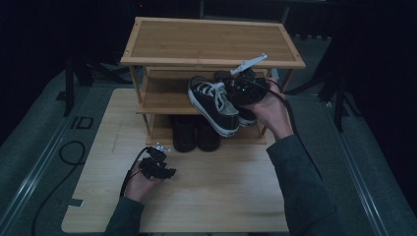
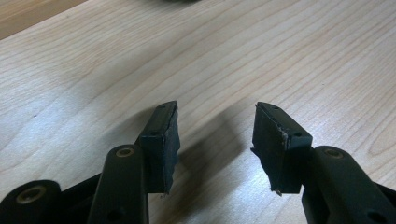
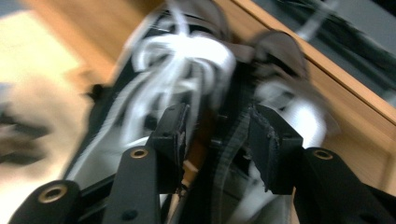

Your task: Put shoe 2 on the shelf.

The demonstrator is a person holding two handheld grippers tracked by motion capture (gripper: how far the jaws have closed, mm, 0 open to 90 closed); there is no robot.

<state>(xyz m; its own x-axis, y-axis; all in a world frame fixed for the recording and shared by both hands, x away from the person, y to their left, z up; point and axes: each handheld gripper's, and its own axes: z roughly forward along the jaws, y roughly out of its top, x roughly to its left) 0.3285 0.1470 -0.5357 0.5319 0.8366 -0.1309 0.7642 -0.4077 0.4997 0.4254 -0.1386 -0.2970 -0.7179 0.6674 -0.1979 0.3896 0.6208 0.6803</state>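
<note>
A black sneaker with white laces and a white sole (image 1: 214, 103) hangs tilted over the front edge of the bamboo rack's middle shelf (image 1: 162, 98). A second black sneaker (image 1: 247, 117) lies just behind it, to its right. My right gripper (image 1: 235, 88) is at the shoe's opening. In the right gripper view the jaws (image 3: 217, 130) stand apart, open, with the sneaker's (image 3: 187, 60) dark laced edge between them; the picture is blurred. My left gripper (image 1: 158, 153) rests on the table, its jaws (image 2: 216, 135) open over bare wood with nothing between them.
The three-tier bamboo shoe rack (image 1: 211, 39) stands at the far end of the light wooden table (image 1: 221, 187). A pair of black shoes (image 1: 194, 132) sits on its bottom shelf. A cable (image 1: 69, 152) lies on the grey floor at the left.
</note>
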